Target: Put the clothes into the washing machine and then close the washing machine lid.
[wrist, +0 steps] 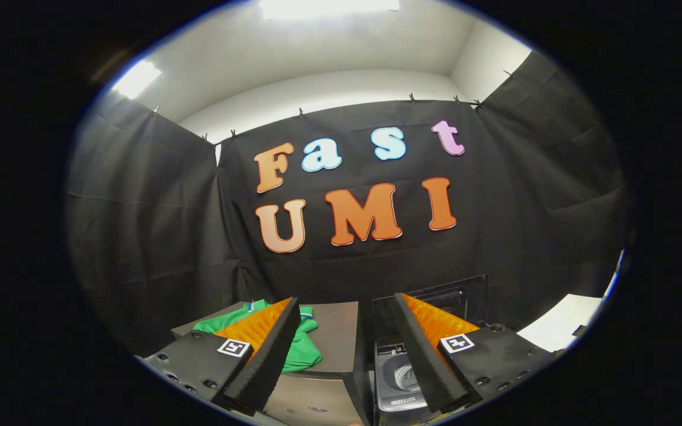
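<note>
The tongs [347, 313] are wide open, with a big gap between the two fingers, and nothing is held in them. They hang up in the air, above the things below. At about eleven o'clock from the tongs, past the tip of the left finger, lies a green piece of clothes [302, 349]. It has a little white and blue bit at its collar end. It rests flat on a grey worktop [335, 325], and the left finger hides part of it. The finger is not touching it. At about one o'clock, down between the fingers and close by the right one, stands the washing machine [397, 381]. It is small and grey, and you look down at its top. Its lid [441, 296] stands up behind it, dark and see-through, so the machine is open. The clothes are on the worktop, just beside the machine and not inside it. At twelve o'clock, far beyond all this, hangs the black cloth wall [151, 236] of the booth, and above it is a white ceiling [329, 53] with bright lights.
</note>
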`<state>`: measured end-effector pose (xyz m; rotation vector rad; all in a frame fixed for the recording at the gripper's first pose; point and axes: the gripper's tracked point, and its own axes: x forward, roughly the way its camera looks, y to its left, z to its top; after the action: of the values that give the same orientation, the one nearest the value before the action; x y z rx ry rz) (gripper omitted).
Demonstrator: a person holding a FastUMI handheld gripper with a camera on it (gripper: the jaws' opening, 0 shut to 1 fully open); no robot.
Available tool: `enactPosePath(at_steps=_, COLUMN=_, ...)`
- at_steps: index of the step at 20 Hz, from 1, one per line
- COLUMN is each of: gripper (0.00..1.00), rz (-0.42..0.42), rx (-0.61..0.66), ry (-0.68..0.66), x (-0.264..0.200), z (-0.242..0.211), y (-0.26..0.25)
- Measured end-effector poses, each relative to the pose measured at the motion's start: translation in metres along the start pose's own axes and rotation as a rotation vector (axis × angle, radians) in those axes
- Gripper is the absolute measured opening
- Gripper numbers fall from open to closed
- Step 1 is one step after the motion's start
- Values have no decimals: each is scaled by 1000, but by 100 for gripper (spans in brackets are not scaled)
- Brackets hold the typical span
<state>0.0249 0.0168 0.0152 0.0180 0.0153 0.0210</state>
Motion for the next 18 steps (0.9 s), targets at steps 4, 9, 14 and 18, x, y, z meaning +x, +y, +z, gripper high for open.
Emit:
enactPosePath(at_steps=4, gripper=98, rz=39, rx=38, ry=8, x=14, z=6, y=22)
enactPosePath(at_steps=9, gripper=98, rz=138, rx=91, ry=41, x=47, z=14, y=72)
enactPosePath(at_steps=14, gripper=98, rz=196, rx=50, ry=124, x=90, z=-4, y=132)
enactPosePath(at_steps=18, gripper=98, rz=196, rx=9, ry=244, x=128, z=-47, y=167)
